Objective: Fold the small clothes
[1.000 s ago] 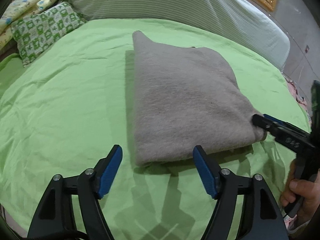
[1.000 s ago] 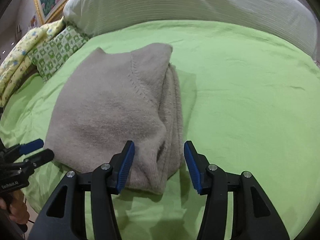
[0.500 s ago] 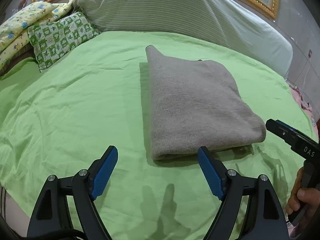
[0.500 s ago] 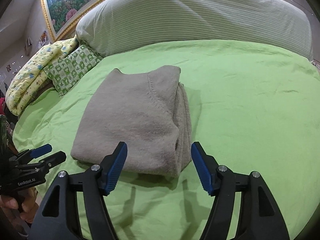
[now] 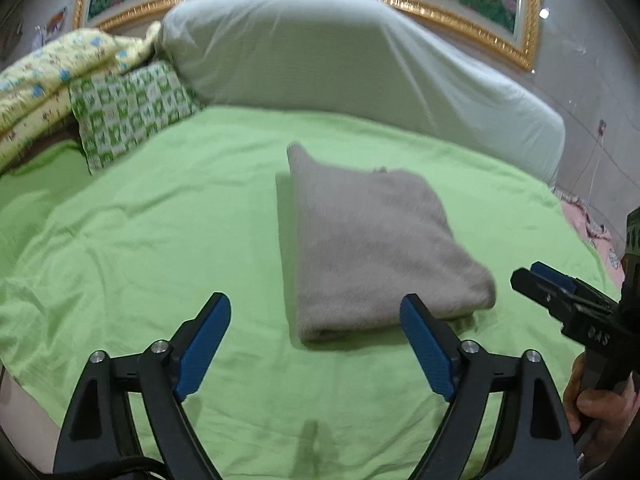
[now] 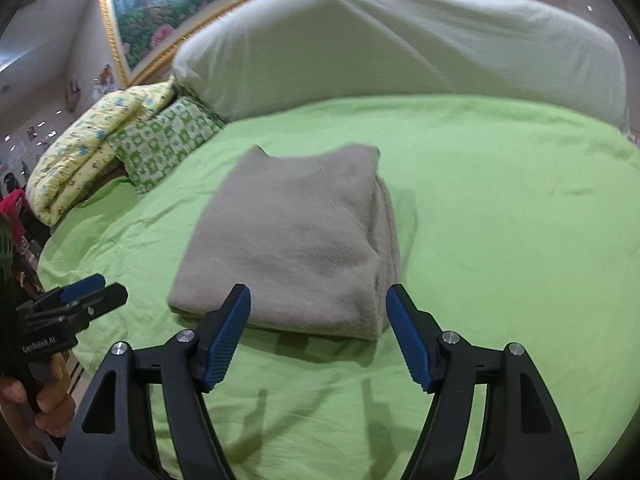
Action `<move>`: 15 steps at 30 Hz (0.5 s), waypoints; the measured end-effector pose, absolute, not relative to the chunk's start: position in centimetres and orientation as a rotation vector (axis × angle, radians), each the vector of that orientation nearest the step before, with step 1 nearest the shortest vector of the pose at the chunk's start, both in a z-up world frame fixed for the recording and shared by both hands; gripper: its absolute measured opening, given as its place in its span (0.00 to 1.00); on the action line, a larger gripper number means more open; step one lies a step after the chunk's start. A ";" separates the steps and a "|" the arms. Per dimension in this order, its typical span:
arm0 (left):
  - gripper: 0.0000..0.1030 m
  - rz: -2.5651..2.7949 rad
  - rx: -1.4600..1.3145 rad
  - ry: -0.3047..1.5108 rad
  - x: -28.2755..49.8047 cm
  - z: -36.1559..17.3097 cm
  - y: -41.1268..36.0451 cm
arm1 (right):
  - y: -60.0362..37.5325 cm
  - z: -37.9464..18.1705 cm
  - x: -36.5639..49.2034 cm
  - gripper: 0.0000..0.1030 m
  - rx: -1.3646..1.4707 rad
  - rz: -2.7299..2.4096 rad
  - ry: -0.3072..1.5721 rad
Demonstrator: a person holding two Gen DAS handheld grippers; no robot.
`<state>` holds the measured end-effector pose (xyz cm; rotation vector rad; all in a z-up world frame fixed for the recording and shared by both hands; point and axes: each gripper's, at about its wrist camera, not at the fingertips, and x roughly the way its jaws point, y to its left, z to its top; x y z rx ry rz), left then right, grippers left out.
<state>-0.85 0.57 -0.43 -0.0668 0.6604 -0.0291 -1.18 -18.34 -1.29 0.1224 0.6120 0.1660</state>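
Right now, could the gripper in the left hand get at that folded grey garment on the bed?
Probably yes. The left gripper is open and empty, with the folded grey garment lying just ahead on the green sheet. Nothing lies between them.

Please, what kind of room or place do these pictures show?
Most likely a bedroom. A folded grey garment lies on a bed with a green sheet. A large white bolster lies at its head, with a green patterned pillow beside it, and a gold-framed picture hangs on the wall.
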 end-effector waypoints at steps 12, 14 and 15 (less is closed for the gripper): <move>0.99 -0.035 0.028 0.569 -2.0 1.0 -1.1 | -15.5 1.4 -3.4 1.00 -0.001 0.237 0.483; 0.99 -0.035 0.024 0.585 -1.7 -0.1 -1.1 | -15.3 0.5 -3.1 1.00 -0.012 0.234 0.499; 0.99 -0.034 0.019 0.598 -1.5 -0.7 -1.0 | -15.3 0.3 -3.1 1.00 -0.014 0.233 0.504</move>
